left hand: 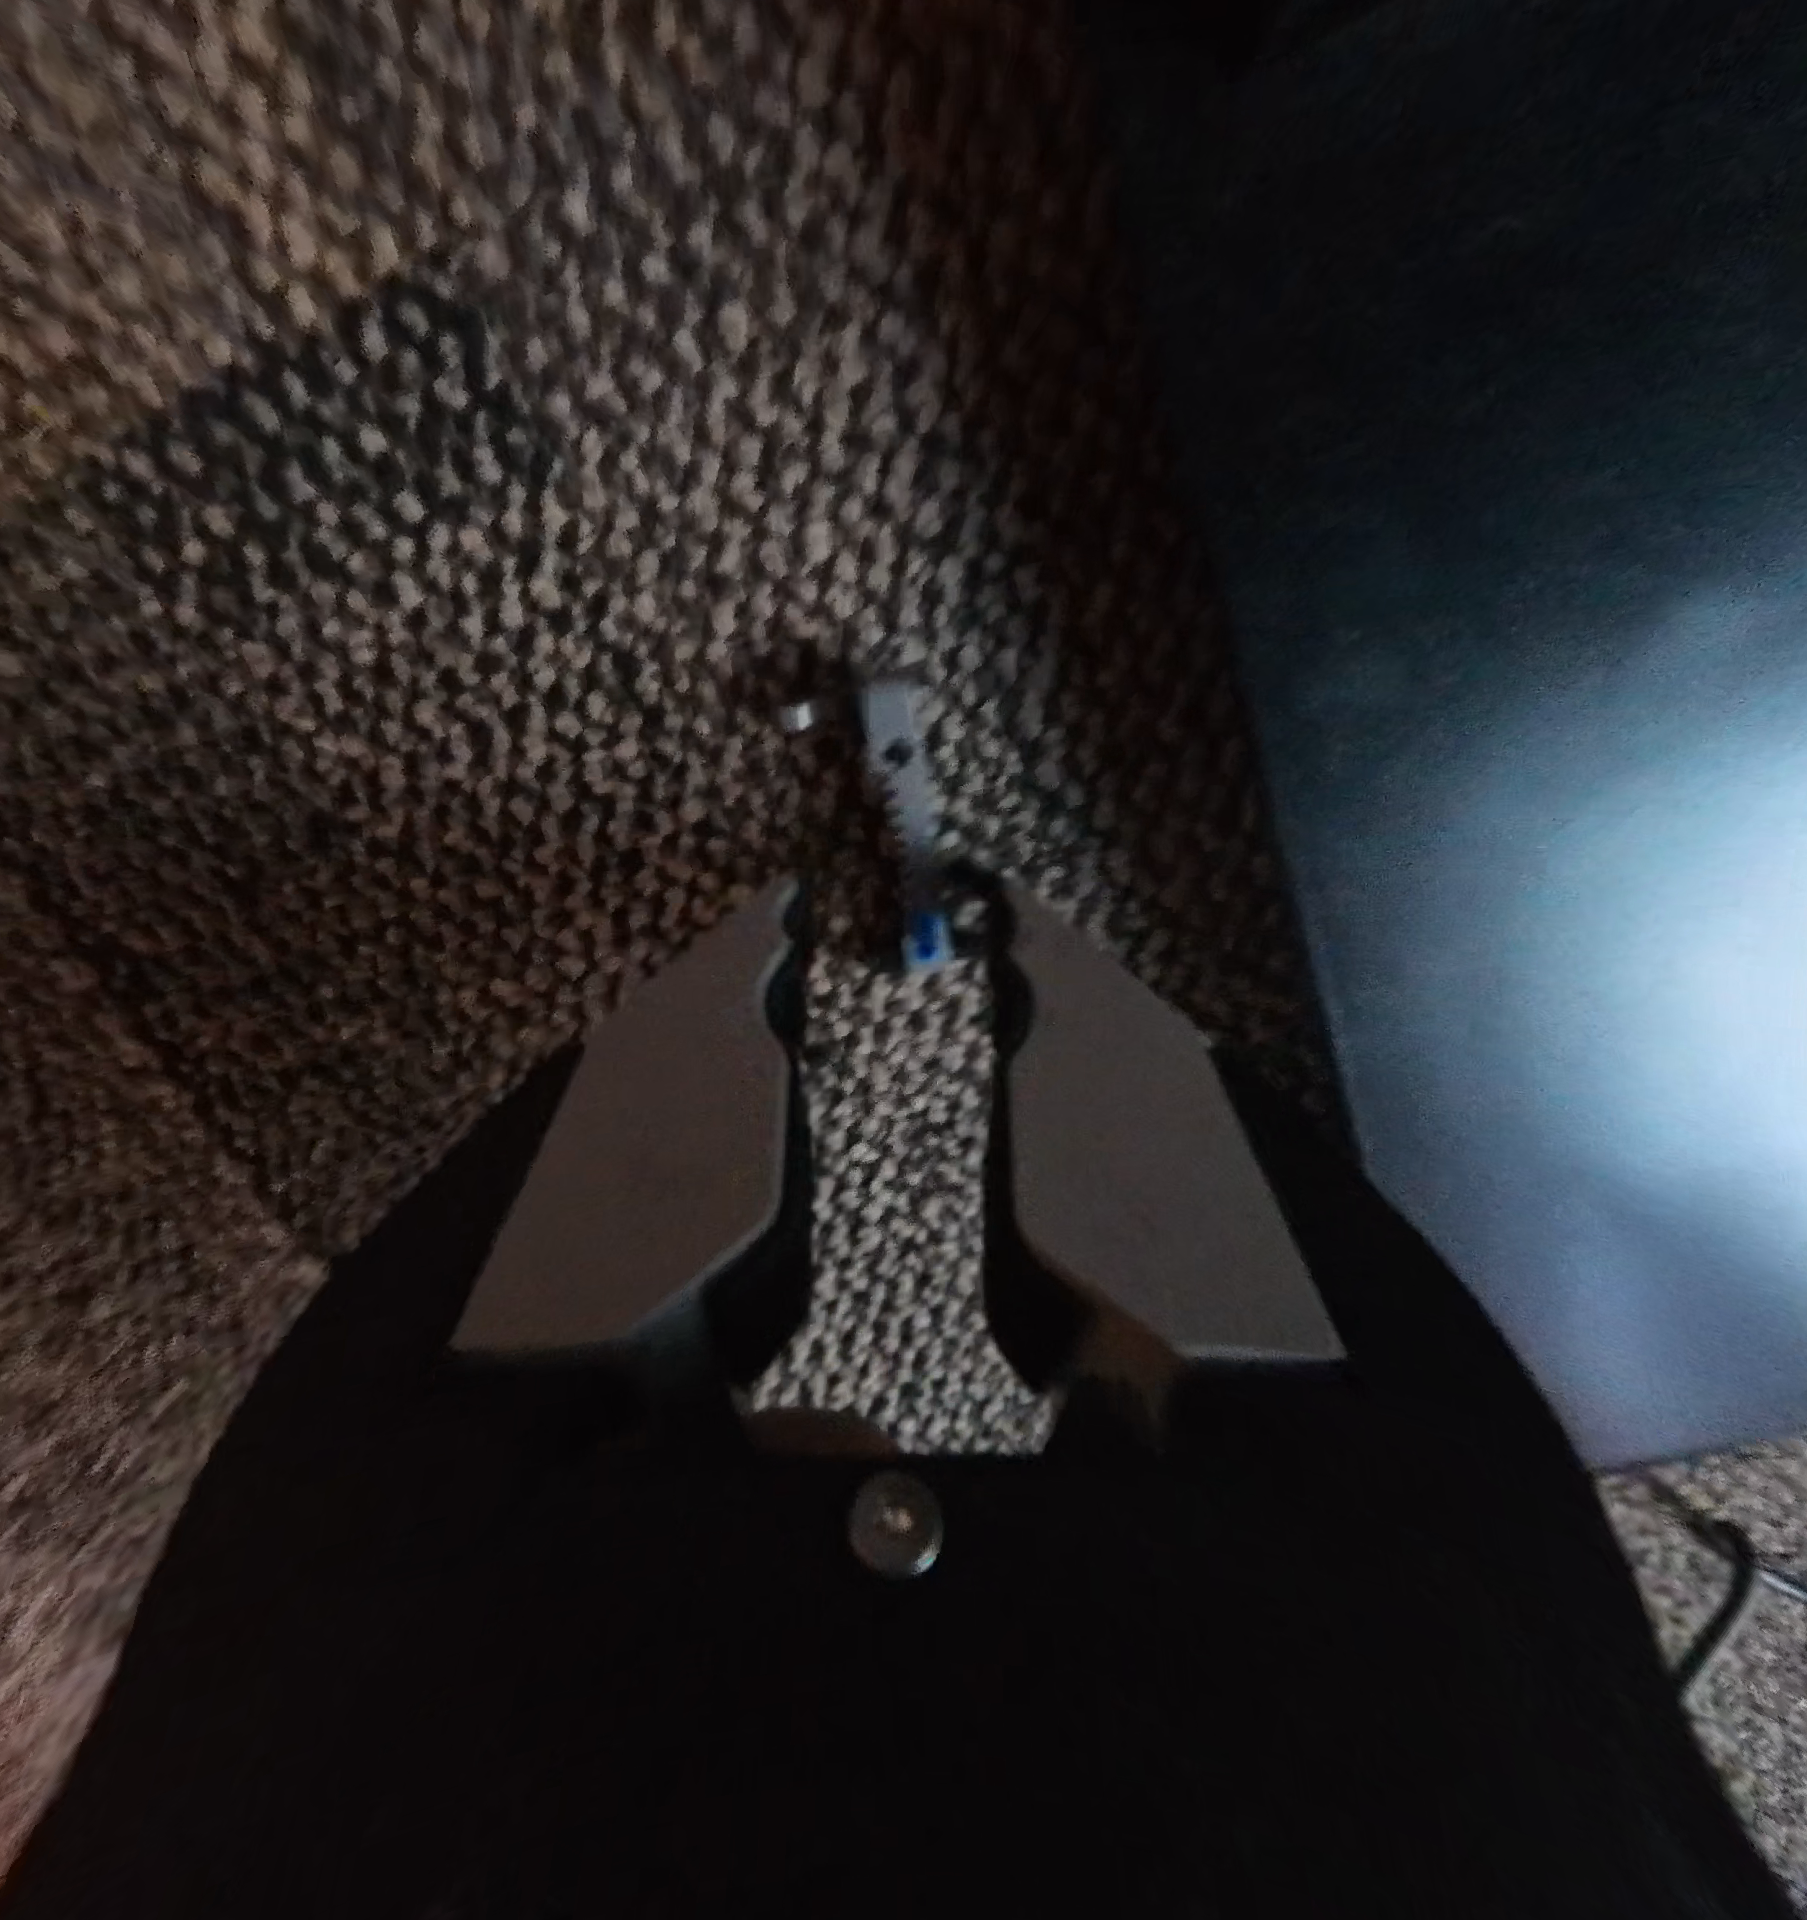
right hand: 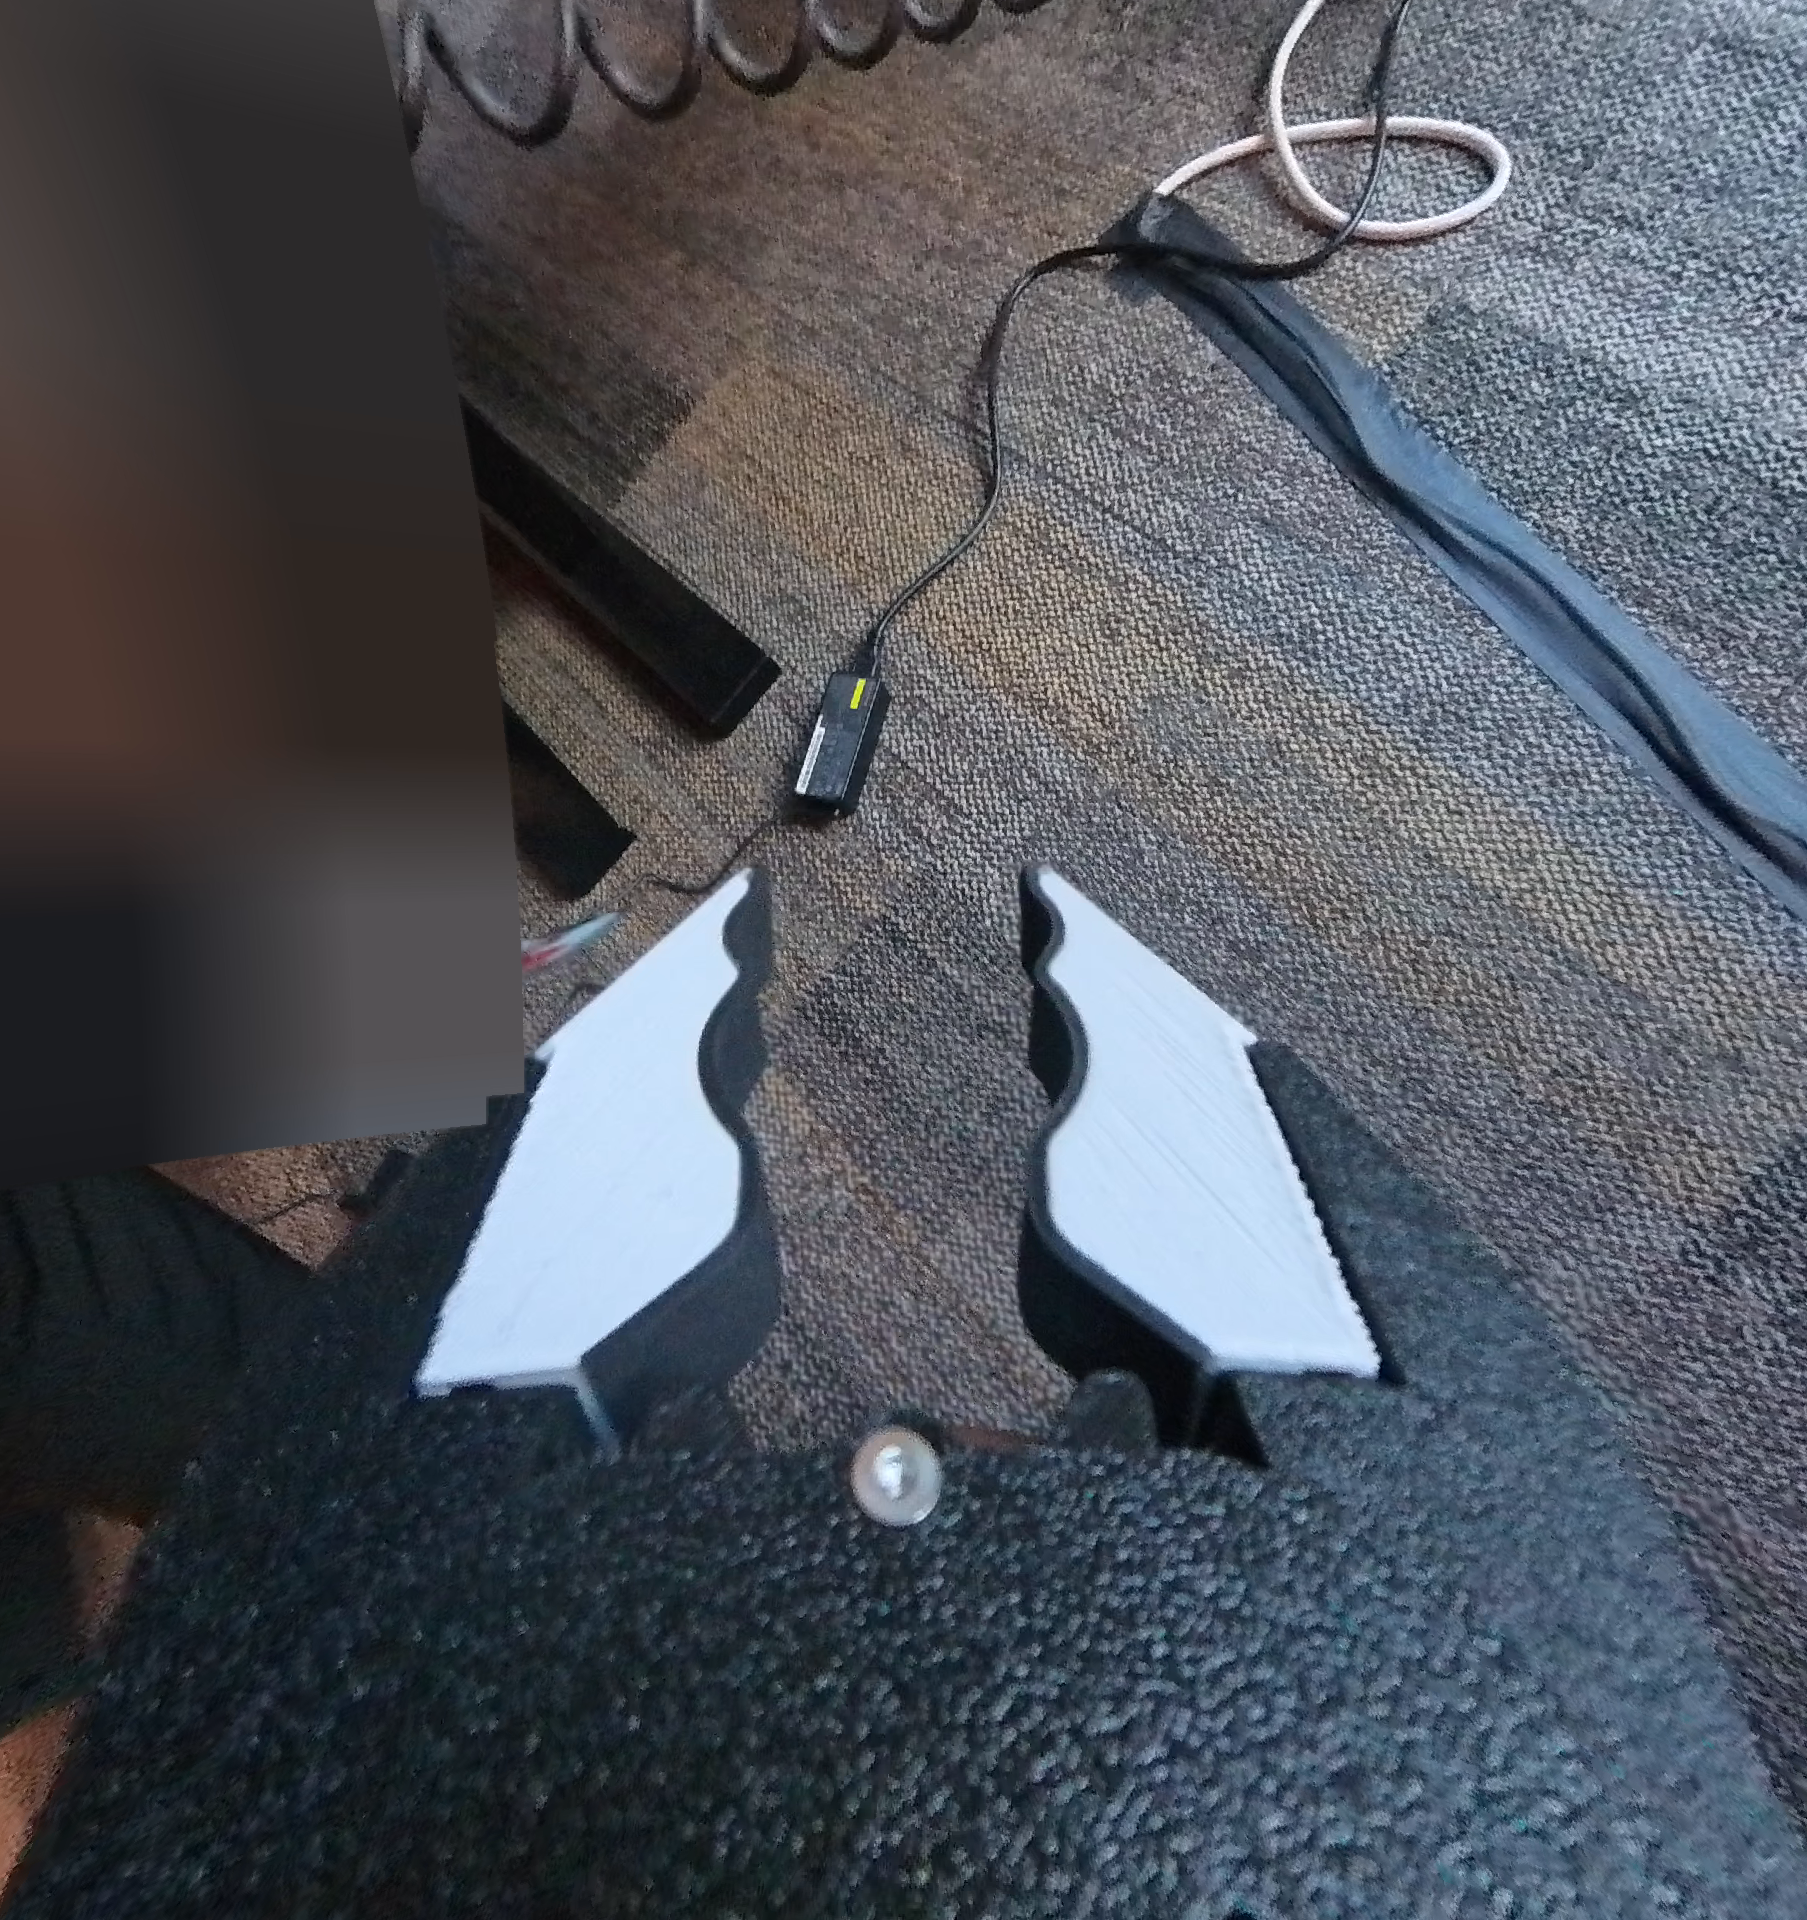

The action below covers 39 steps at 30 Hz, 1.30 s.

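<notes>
Left gripper [left hand: 904, 914] is pinching a small white connector [left hand: 904, 790] with a blue bit, held over speckled carpet [left hand: 463, 520] next to a dark panel [left hand: 1553, 727]. Right gripper [right hand: 894, 904] is spread wide, holding nothing, above the carpet near a black power brick [right hand: 842, 743] and its cord [right hand: 982, 436].
</notes>
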Motion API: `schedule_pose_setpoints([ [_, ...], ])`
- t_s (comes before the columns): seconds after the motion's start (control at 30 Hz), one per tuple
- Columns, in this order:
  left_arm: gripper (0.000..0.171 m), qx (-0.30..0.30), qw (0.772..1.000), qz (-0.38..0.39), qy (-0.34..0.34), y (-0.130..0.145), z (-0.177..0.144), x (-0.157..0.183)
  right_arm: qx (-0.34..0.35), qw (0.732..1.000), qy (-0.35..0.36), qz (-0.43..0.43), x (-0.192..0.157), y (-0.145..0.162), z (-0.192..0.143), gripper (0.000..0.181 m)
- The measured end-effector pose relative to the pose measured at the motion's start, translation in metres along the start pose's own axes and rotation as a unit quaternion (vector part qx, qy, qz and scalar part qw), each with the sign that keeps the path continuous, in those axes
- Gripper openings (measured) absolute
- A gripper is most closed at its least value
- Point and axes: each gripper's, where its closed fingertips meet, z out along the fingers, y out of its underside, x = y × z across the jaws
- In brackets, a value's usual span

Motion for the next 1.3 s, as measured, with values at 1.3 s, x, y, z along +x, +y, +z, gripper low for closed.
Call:
schedule_pose_setpoints([
  [1.3, 0.004, 0.188, 0.820, 0.419, 0.341, -0.021, -0.907, 0.234, -0.202, 0.974, 0.092, -0.040, -0.059, -0.025, -0.322, 0.028],
])
